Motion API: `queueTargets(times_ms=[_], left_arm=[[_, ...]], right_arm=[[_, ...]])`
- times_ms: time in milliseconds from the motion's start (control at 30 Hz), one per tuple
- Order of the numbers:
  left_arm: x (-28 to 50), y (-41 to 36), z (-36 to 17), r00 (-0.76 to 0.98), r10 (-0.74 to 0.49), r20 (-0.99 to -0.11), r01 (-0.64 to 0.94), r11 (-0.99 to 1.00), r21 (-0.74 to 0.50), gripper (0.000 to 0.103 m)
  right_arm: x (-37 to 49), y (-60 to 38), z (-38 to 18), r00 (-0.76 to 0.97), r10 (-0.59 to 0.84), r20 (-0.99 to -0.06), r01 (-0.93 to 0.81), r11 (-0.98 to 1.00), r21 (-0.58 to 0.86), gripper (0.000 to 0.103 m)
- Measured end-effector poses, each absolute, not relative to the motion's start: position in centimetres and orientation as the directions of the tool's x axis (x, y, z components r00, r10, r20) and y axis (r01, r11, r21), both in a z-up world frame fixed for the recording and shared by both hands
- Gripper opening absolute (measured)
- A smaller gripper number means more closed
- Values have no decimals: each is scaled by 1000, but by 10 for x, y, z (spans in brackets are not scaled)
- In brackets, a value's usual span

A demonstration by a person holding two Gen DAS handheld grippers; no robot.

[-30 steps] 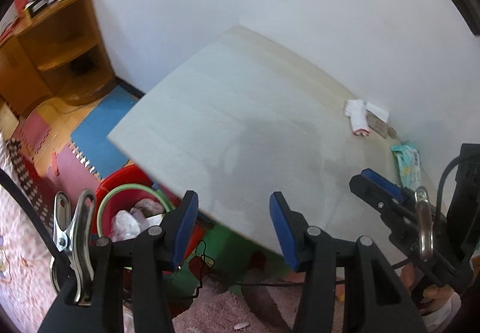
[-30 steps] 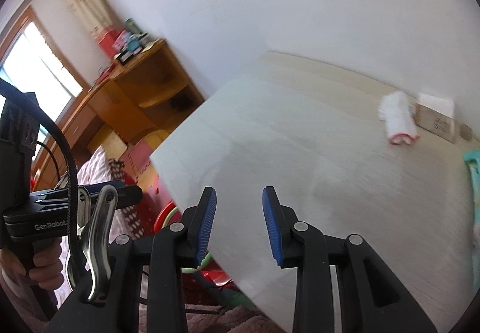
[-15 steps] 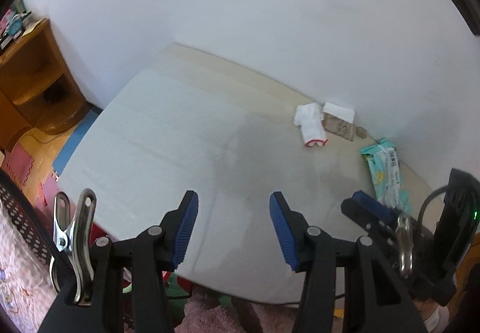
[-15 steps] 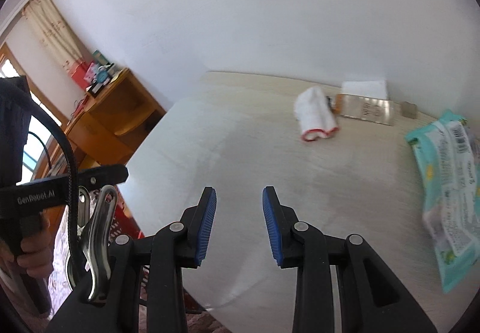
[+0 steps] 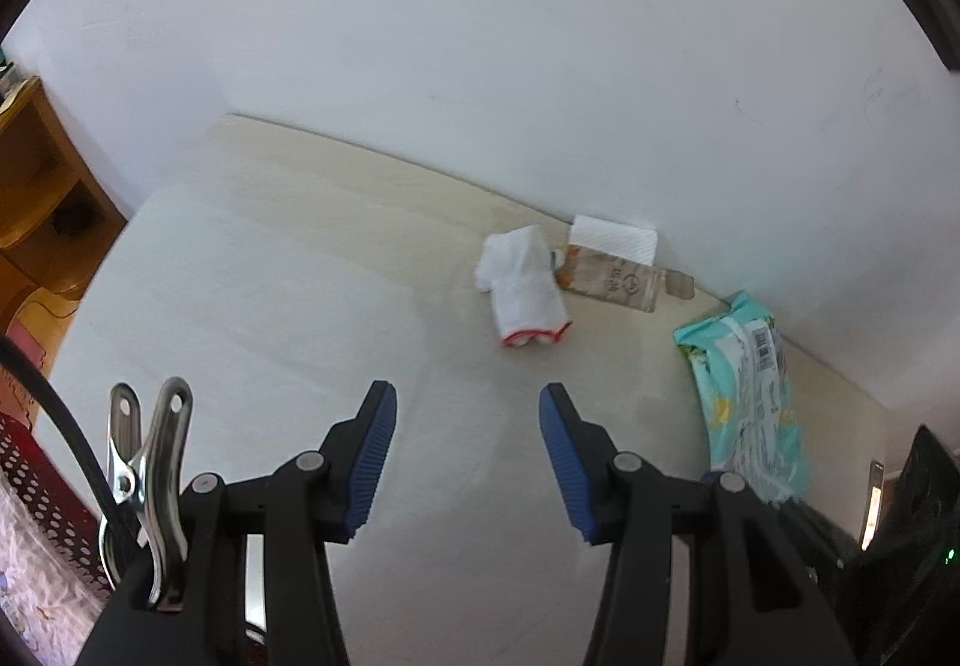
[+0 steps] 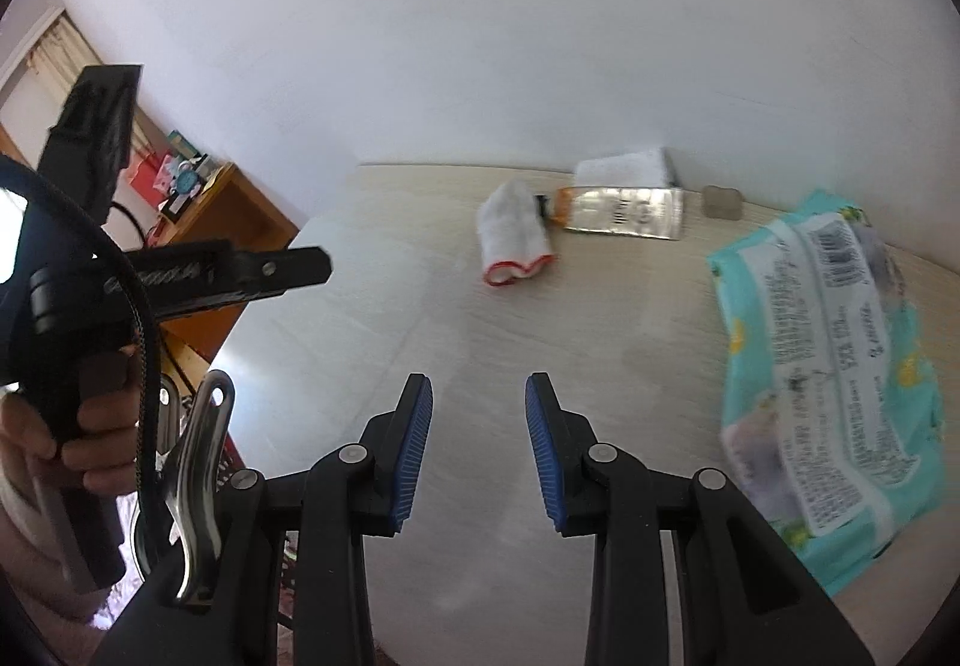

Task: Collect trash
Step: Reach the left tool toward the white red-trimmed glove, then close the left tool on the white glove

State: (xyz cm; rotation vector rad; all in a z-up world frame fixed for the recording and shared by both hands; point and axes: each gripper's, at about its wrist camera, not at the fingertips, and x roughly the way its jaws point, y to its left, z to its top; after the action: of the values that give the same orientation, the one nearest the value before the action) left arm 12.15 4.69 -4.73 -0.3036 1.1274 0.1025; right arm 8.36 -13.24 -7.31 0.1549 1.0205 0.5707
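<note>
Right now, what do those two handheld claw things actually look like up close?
Each is a black plastic tool with two hinged fingers, silver pivot pins and ribbed blue pads: the left gripper and the right gripper match. A shiny metal spring clip hangs beside each, with a black cable looping past. The left one's side carries pale lettering, too blurred to read. A hand wraps its black handle.

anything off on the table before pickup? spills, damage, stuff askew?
No spill or damage visible. A silver wrapper lies flat by the wall, a folded white cloth touching its end and a folded tissue behind it. A teal wipes pack lies askew near the right edge. Both claws are open and empty.
</note>
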Motion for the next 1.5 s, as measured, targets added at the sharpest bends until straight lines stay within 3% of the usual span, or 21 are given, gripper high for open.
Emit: queueTargets(times_ms=[800, 1333, 1367, 1500], left_arm=[[224, 10, -138, 356, 6, -934, -280, 955, -101, 52], [227, 4, -156, 351, 37, -936, -288, 955, -70, 53], [226, 4, -156, 349, 35, -936, -291, 954, -73, 51], [222, 7, -154, 353, 4, -935, -275, 956, -100, 30]], right_arm=[[106, -205, -95, 367, 541, -757, -313, 838, 447, 34], [104, -216, -97, 358, 559, -748, -307, 827, 471, 34], [105, -215, -97, 358, 560, -747, -306, 827, 472, 34], [105, -214, -98, 359, 563, -745, -298, 825, 480, 34]])
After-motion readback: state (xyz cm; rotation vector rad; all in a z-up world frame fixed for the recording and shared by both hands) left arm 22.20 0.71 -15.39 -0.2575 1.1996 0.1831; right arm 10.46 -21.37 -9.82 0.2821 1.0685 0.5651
